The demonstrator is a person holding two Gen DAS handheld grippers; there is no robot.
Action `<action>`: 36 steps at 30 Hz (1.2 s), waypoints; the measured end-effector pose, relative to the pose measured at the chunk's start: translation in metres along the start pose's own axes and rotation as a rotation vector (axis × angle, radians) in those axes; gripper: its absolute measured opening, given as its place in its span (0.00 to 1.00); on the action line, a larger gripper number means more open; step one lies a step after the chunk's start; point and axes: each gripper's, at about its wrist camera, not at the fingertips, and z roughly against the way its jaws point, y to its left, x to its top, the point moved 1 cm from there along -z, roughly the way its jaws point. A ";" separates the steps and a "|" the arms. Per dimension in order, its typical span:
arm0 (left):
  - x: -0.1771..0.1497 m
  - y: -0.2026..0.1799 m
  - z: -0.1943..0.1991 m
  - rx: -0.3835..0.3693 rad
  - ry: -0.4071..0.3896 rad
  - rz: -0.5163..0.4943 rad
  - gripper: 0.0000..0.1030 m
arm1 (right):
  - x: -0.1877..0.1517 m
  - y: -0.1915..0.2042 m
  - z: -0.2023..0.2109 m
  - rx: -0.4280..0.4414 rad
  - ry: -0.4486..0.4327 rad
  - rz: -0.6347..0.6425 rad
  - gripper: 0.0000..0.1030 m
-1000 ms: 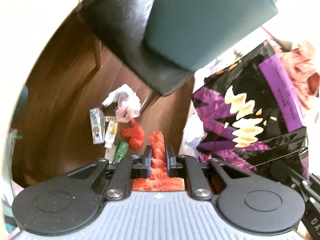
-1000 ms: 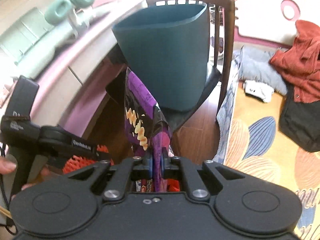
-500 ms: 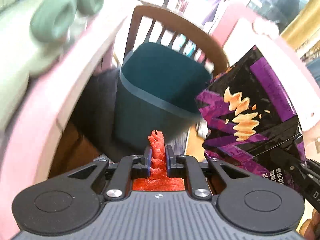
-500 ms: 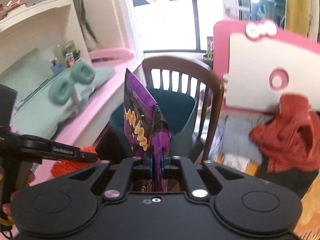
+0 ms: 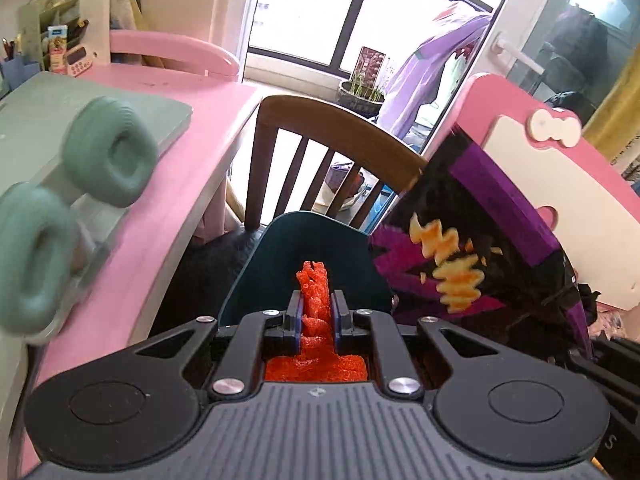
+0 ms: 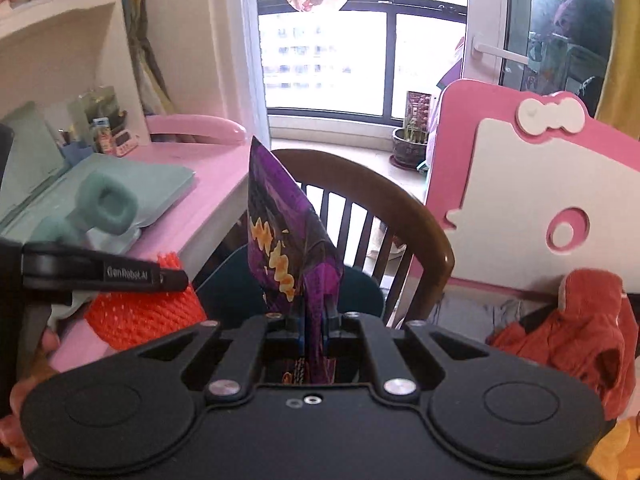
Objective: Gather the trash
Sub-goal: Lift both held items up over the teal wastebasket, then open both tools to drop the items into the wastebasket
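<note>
My left gripper (image 5: pixel 316 306) is shut on a strip of orange-red foam netting (image 5: pixel 314 288), held just in front of a dark teal bin (image 5: pixel 320 240) that stands on a chair seat. My right gripper (image 6: pixel 314 312) is shut on a purple and black snack bag (image 6: pixel 286 232), which stands upright above its jaws. That bag also shows at the right of the left wrist view (image 5: pixel 472 248). The netting (image 6: pixel 140 312) and the left gripper's finger show at the left of the right wrist view. The bin (image 6: pixel 224 288) sits behind the bag there.
A wooden chair (image 5: pixel 340 128) holds the bin, its back toward the window. A pink desk (image 5: pixel 192 148) with green headphones (image 5: pixel 108 156) is at the left. A pink and white board (image 6: pixel 532 188) stands at the right, with red clothing (image 6: pixel 580 320) below it.
Both grippers have risen from near the floor to above the chair seat. The view went from the bin's underside and floor litter to the bin's top, with both items still gripped.
</note>
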 end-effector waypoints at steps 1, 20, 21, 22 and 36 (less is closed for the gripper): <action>0.003 0.000 -0.010 0.008 0.006 0.000 0.13 | 0.004 0.000 -0.009 -0.010 0.001 -0.009 0.06; -0.026 -0.010 -0.111 0.102 0.151 -0.122 0.13 | -0.043 0.000 -0.108 -0.034 0.153 -0.060 0.12; -0.029 -0.010 -0.115 0.104 0.168 -0.126 0.13 | -0.044 0.000 -0.109 -0.035 0.150 -0.059 0.14; -0.032 -0.009 -0.119 0.104 0.182 -0.124 0.13 | -0.044 0.001 -0.109 -0.038 0.151 -0.055 0.17; -0.041 -0.005 -0.119 0.079 0.189 -0.137 0.61 | -0.059 -0.009 -0.097 0.004 0.177 -0.004 0.44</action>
